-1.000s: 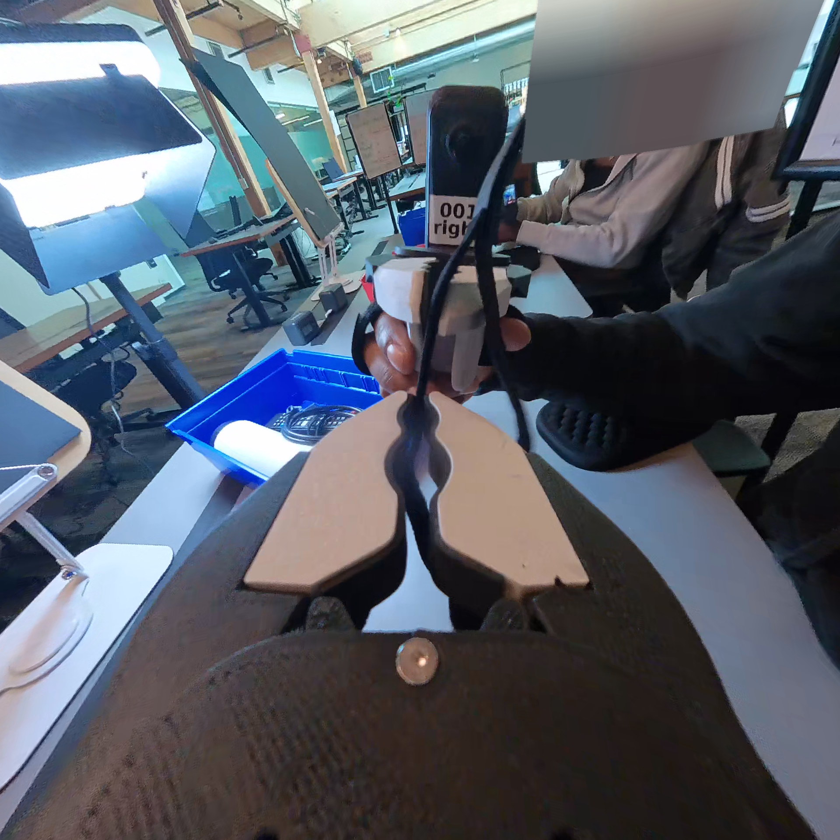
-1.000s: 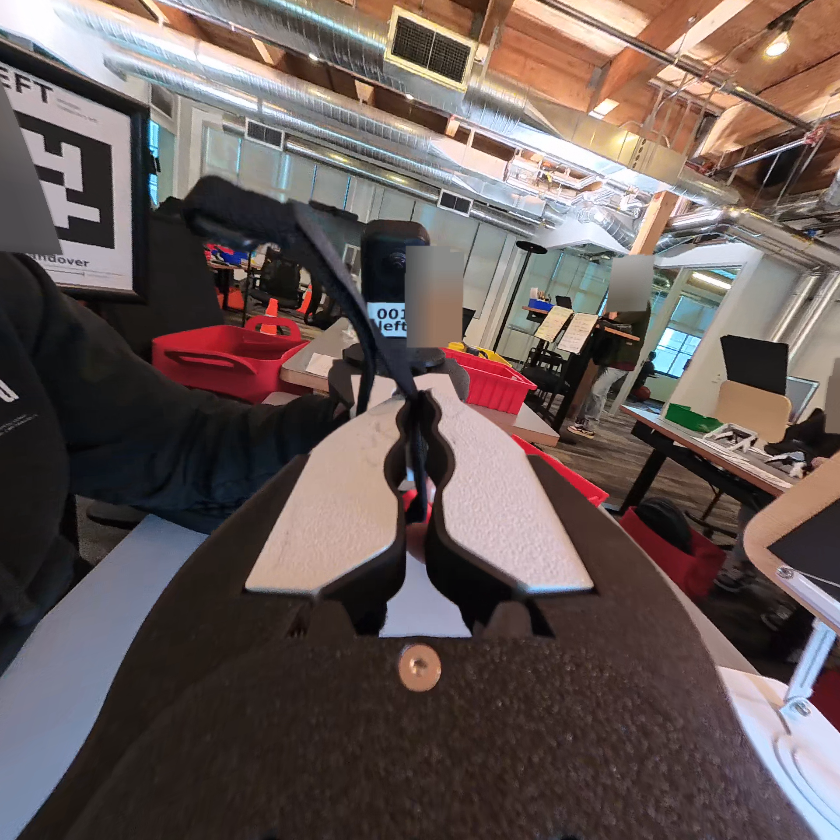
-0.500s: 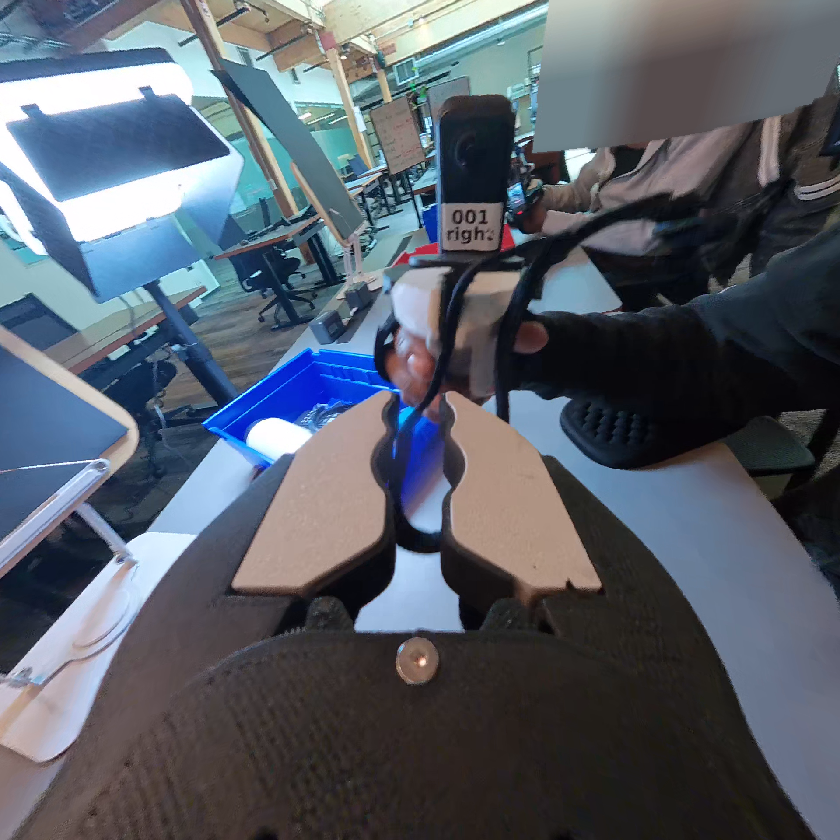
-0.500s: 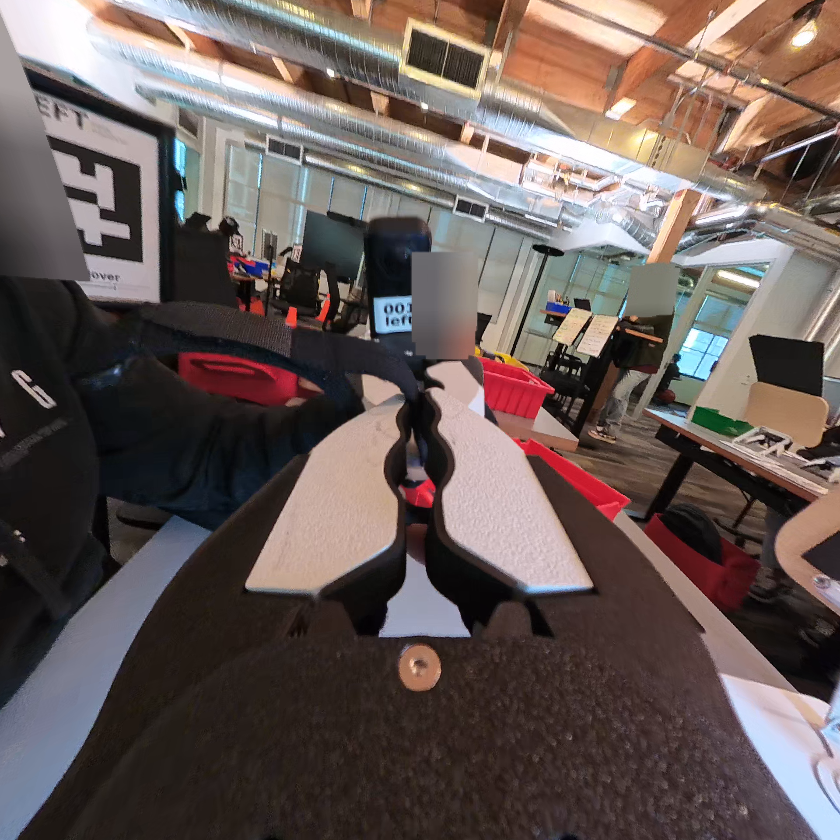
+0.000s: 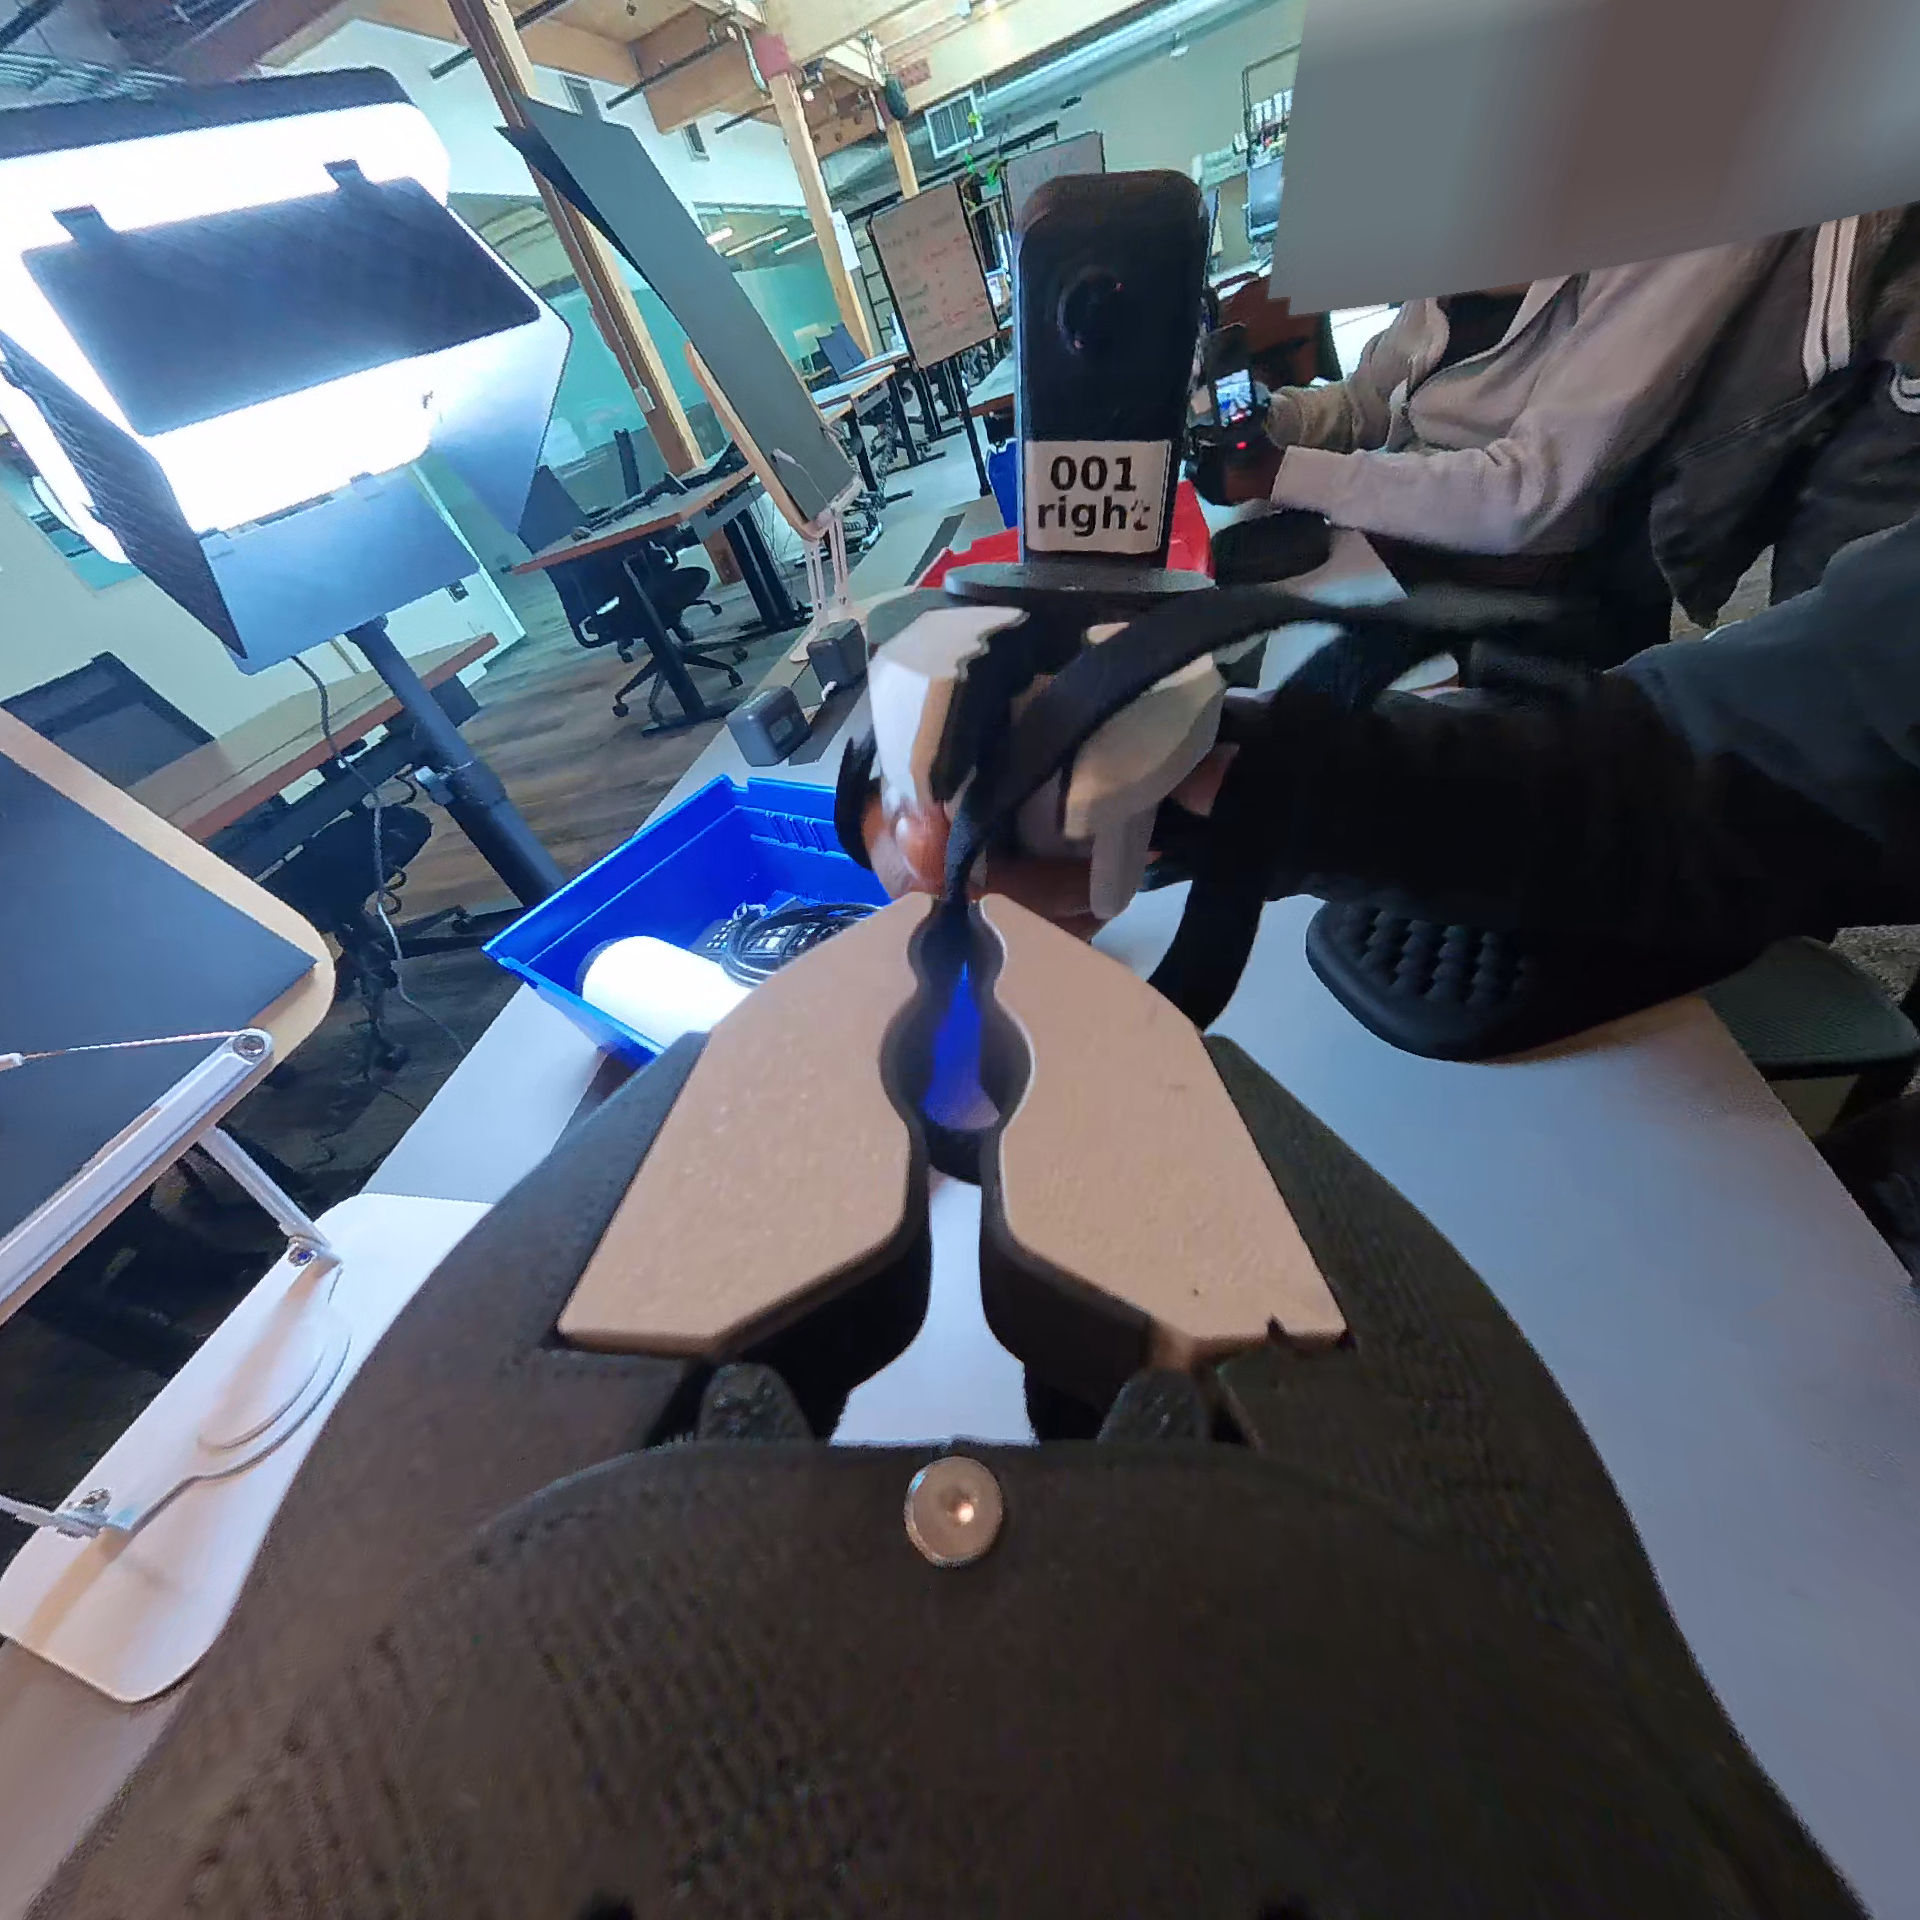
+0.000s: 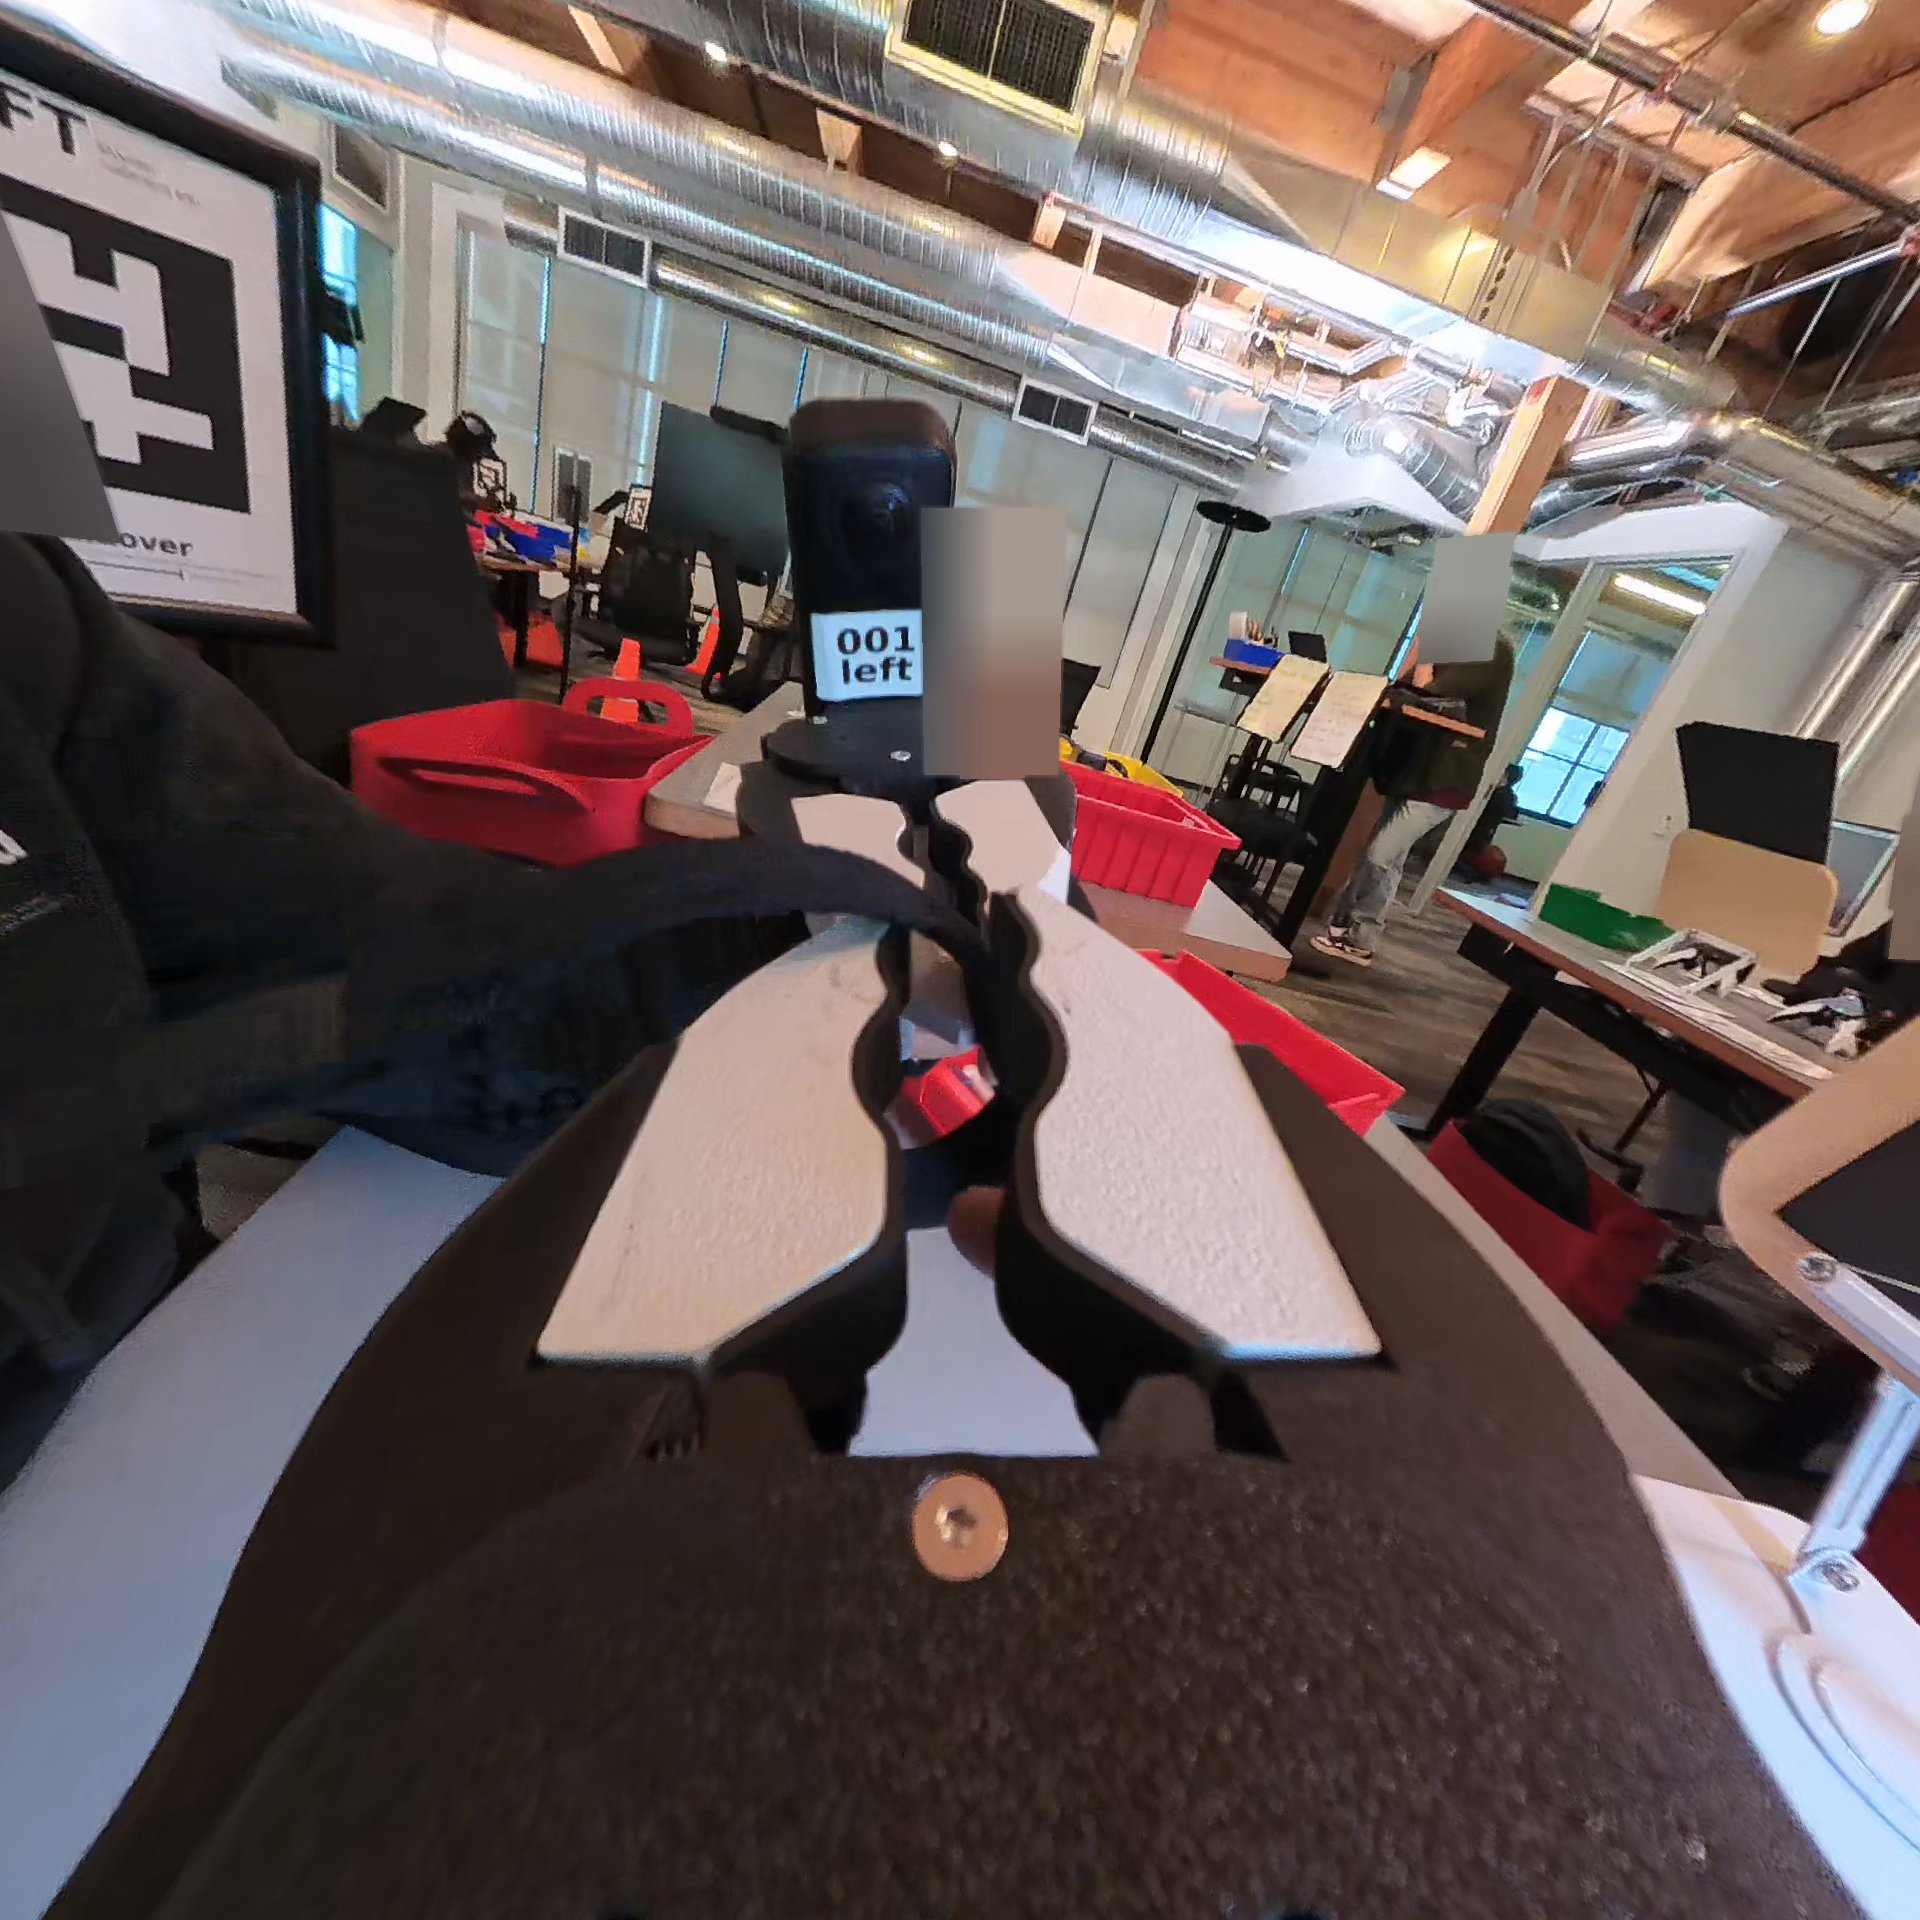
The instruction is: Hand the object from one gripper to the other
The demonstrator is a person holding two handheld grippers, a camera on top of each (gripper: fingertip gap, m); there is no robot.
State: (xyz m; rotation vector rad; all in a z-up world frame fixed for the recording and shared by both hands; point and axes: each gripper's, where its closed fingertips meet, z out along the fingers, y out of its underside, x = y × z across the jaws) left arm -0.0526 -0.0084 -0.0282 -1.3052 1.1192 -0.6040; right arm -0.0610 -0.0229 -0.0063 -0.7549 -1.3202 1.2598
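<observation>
On the far left a bright studio light (image 5: 223,301) glares on its stand, and nearer the table edge sits a blue bin (image 5: 665,894) with a white roll (image 5: 649,987) and coiled black cable inside. Moving right, the 2 tools meet nose to nose above the grey table (image 5: 1507,1247).

The left gripper (image 5: 954,902) is clamped tight at its tips, pinching the black strap (image 5: 977,821) right there; the strap rises from that pinch and drapes up across the face of the right gripper (image 5: 1039,748). From the other side, the right gripper (image 6: 982,935) has its fingers spread a little, a gap showing between the pads, with the black strap (image 6: 831,883) running through the gap near the tips and trailing off to the left over a dark sleeve (image 6: 260,935). Whether the right tool presses the strap at all I cannot tell; it looks loose around it. So the strap hangs in the air between the 2 tools, above the table, gripped by the left one.

Further right, a seated person in a light jacket (image 5: 1507,436) is at the far end of the table, and red bins (image 6: 520,769) sit behind the left tool.
</observation>
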